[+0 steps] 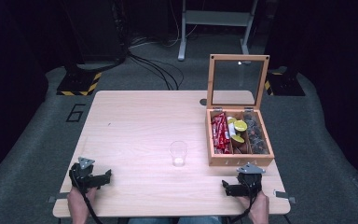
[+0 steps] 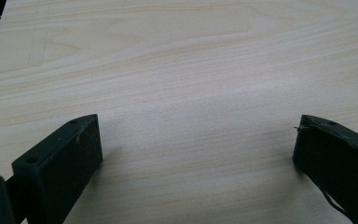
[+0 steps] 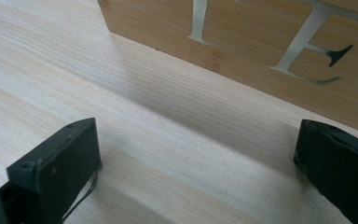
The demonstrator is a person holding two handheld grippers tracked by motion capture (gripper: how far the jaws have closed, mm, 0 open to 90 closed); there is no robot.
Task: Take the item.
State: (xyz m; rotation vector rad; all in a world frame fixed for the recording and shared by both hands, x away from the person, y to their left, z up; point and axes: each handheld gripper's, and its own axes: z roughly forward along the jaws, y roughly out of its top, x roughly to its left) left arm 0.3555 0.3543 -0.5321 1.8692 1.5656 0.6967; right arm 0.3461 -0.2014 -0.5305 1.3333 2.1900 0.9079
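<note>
A wooden tea box (image 1: 239,161) stands at the table's right side, its glass lid (image 1: 238,82) raised upright. Inside are red packets (image 1: 220,132), yellow-green capsules (image 1: 239,126) and dark pods (image 1: 257,138). A clear plastic cup (image 1: 178,153) stands left of the box, near the middle. My left gripper (image 1: 103,177) rests open on the wood at the front left, nothing between its jaws (image 2: 196,154). My right gripper (image 1: 227,187) lies open at the front right, just in front of the box. The box's lettered front wall (image 3: 261,42) fills the top of the right gripper view.
The light wooden table (image 1: 135,126) reaches to its front edge by my hands. Beyond the table lie grey floor, black cables (image 1: 154,65), a metal stand (image 1: 214,23) and hazard-striped bases (image 1: 79,84).
</note>
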